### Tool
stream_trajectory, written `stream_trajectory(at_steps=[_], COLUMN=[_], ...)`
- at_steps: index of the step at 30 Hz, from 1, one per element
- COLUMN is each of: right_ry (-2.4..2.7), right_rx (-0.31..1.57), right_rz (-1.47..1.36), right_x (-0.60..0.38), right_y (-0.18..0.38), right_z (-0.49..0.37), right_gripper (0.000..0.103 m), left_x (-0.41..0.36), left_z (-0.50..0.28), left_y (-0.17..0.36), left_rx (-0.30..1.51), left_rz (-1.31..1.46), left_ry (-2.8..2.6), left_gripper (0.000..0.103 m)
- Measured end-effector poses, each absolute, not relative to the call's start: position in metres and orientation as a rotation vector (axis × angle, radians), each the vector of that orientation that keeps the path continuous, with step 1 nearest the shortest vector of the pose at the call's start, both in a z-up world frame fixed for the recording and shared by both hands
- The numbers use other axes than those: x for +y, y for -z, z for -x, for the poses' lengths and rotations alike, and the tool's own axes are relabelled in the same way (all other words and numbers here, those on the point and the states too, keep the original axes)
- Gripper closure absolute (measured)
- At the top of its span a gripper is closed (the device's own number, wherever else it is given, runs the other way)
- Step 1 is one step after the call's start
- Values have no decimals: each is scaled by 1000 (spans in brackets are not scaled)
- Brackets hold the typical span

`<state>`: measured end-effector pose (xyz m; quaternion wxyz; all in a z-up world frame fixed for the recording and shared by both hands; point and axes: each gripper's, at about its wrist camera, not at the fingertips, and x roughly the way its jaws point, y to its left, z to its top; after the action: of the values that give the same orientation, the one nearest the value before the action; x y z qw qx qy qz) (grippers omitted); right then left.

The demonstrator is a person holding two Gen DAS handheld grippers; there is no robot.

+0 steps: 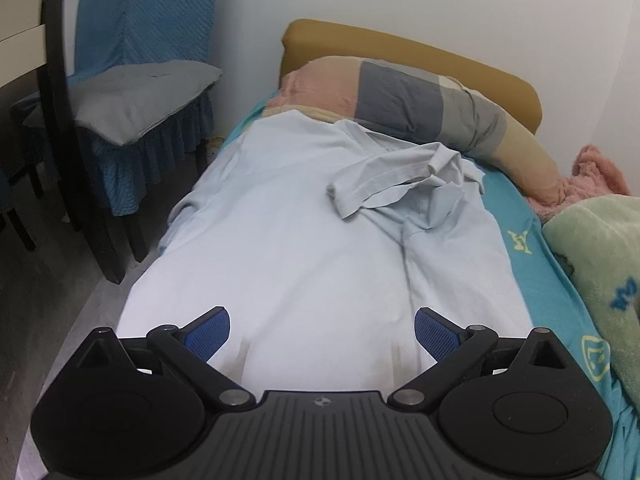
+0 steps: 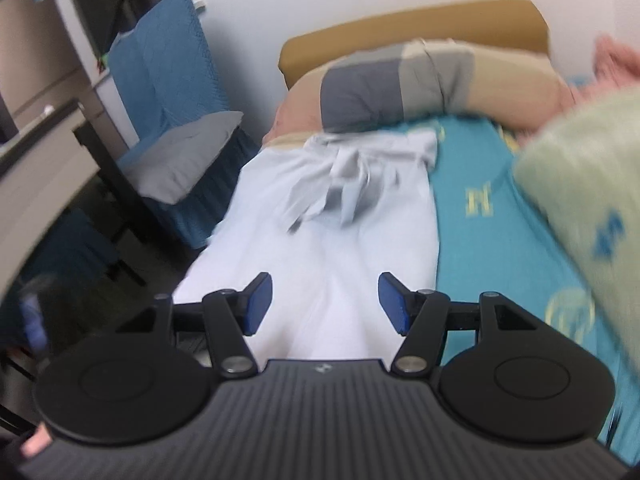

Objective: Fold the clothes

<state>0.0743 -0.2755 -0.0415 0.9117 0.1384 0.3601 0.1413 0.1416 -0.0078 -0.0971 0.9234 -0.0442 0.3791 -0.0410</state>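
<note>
A pale blue T-shirt (image 1: pixel 304 232) lies lengthwise on the bed, collar toward the pillow, its right side and sleeve (image 1: pixel 376 188) folded over onto the body. My left gripper (image 1: pixel 322 332) is open and empty, hovering over the shirt's near hem. In the right wrist view the same shirt (image 2: pixel 340 240) shows blurred, with the folded sleeve (image 2: pixel 340 188) near the top. My right gripper (image 2: pixel 325 304) is open and empty above the shirt's lower part.
A teal bedsheet (image 1: pixel 532 280) shows right of the shirt. A patchwork pillow (image 1: pixel 420 100) lies against a mustard headboard (image 1: pixel 400 52). A green blanket (image 1: pixel 600 248) and pink fluffy fabric (image 1: pixel 596 176) sit at right. A blue-covered chair (image 1: pixel 140 92) and a table (image 2: pixel 44 160) stand left.
</note>
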Motion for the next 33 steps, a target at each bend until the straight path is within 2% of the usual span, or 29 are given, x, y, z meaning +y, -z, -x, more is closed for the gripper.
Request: stream_trajectory(at_steps=[4, 11, 16, 22, 30, 33], right_ry=[-247, -145, -100, -111, -92, -79], right_rx=[681, 623, 686, 737, 784, 781], right_rz=[-292, -301, -407, -494, -505, -485], right_x=[-279, -301, -321, -326, -325, -325], right_y=[38, 55, 84, 104, 120, 121], right_z=[-47, -71, -100, -125, -134, -136], right_gripper=[42, 42, 41, 41, 41, 41], left_x=[-34, -74, -92, -119, -113, -90], left_z=[-181, -279, -333, -358, -416, -441], left_y=[90, 111, 137, 157, 130, 117], left_rx=[731, 665, 667, 647, 535, 616], left_rz=[-39, -227, -341, -555, -471, -379], left_ry=[65, 16, 56, 181, -69, -68], left_gripper=[3, 3, 4, 4, 5, 4])
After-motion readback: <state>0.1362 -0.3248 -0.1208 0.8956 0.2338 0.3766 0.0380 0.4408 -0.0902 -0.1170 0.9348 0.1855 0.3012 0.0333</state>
